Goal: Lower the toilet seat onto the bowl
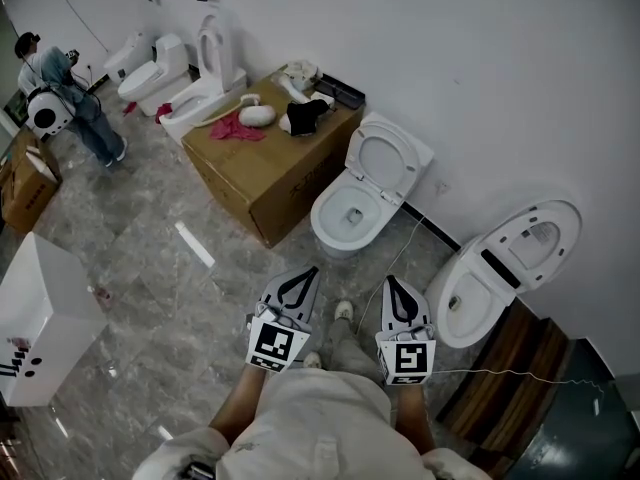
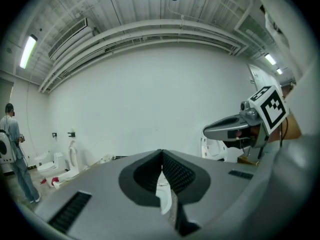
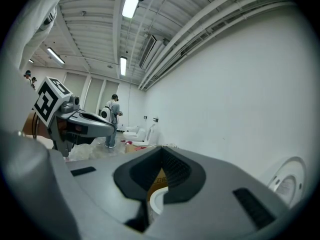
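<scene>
Person's torso (image 1: 310,418): nearest to the camera, at the bottom of the head view, with both arms reaching forward.
Floor (image 1: 150,258): grey marble tiles around everything.
Cardboard box (image 1: 265,173): stands just left of the toilet, with cloths and small things on its top.
Toilet (image 1: 345,218): white, against the wall, ahead of both grippers. The bowl is uncovered.
Second toilet (image 1: 465,298): to the right, also with its lid up. I judge it is not the target, because both gripper views look toward the middle one.
Toilet seat (image 1: 383,158): raised, leaning back toward the wall together with the lid behind it, not on the bowl.
Left gripper (image 1: 298,280): jaws closed together, nothing between them, well apart from the toilet.
Right gripper (image 1: 398,286): jaws also closed and empty, beside the left one and pointing the same way.
Step in hand: the approach, I think. No part of the lowering is done yet.
Next move: bring one gripper to the upper edge of the seat, tip the seat forward without the lid, then guide it down slowly so it does not slam. To pinch the rim, the jaws must first open.
</scene>
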`<state>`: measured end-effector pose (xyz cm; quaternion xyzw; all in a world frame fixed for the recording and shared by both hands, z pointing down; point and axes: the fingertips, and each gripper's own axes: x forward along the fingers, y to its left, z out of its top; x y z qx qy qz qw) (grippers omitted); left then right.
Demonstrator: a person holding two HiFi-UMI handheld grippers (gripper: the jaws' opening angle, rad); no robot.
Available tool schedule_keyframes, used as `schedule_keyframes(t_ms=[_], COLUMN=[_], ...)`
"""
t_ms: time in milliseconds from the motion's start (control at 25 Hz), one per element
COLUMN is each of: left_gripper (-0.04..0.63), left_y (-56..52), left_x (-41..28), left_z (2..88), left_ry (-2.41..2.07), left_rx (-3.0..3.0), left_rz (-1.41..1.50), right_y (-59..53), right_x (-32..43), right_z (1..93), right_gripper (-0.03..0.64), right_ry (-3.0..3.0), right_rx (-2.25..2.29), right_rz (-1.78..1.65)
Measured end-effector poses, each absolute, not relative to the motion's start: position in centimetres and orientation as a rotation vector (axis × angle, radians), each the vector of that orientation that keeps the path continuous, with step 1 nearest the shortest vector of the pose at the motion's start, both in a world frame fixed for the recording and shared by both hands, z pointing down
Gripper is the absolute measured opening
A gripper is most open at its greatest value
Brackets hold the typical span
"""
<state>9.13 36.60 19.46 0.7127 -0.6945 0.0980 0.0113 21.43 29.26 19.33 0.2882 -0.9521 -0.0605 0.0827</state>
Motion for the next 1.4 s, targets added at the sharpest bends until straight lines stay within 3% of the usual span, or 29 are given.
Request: schedule_keyframes(t_ms=[1400], left_gripper=[0.012], left_y=[13.0], left_x=[0.8], left_z=[19.6], left_ry=[-2.269], left_rx=[2.056], left_rz=[0.362], right_y=[4.6], right_x=[11.9], right_z=[20.9], right_gripper=[0.006], right_ry=[-2.877], right_rx=[0.656], right_rz=[-0.122])
